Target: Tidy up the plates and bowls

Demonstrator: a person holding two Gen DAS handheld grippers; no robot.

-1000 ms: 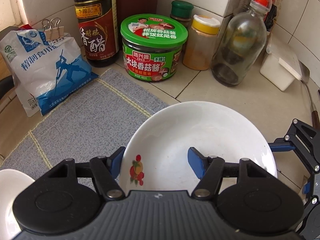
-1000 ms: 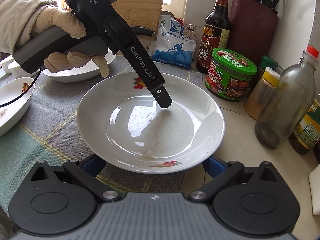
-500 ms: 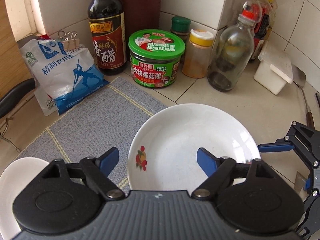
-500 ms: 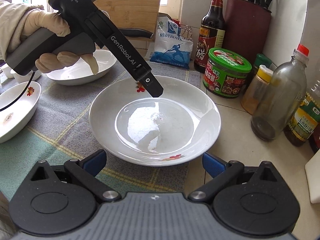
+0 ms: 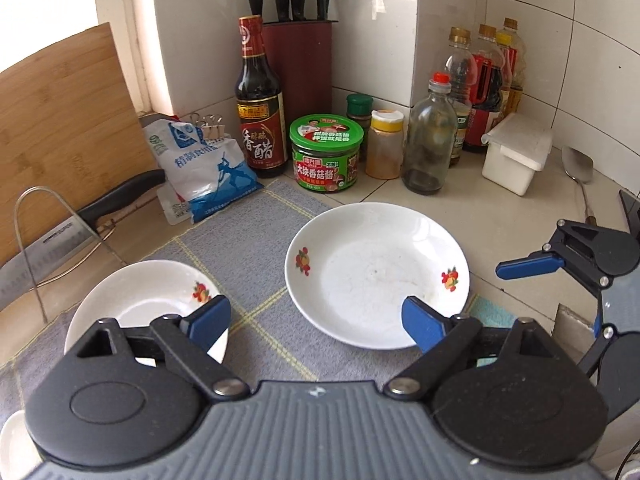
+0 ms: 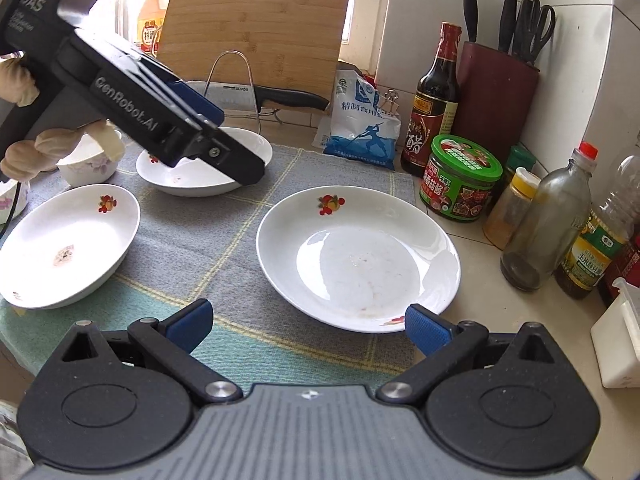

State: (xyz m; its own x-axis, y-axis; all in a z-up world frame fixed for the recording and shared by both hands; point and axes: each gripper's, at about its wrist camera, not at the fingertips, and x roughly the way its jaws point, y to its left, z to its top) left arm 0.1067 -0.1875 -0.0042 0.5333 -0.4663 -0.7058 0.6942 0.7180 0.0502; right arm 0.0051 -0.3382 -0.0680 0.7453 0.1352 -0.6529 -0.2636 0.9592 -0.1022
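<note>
- The tiled counter filled a kitchen corner, its left part under a grey checked mat.
- A wooden cutting board leaned at the back, with a cleaver on a wire rack before it.
- The big white plate lay partly on the mat's right edge, just ahead of both claws, touched by neither.
- The left gripper hung above the mat, its jaws opening with nothing between them.
- The right gripper stood spread wide and empty at the plate's near rim.
- Two smaller plates and a bowl lay well to the left.
- A vinegar bottle and green jar stood behind.
</note>
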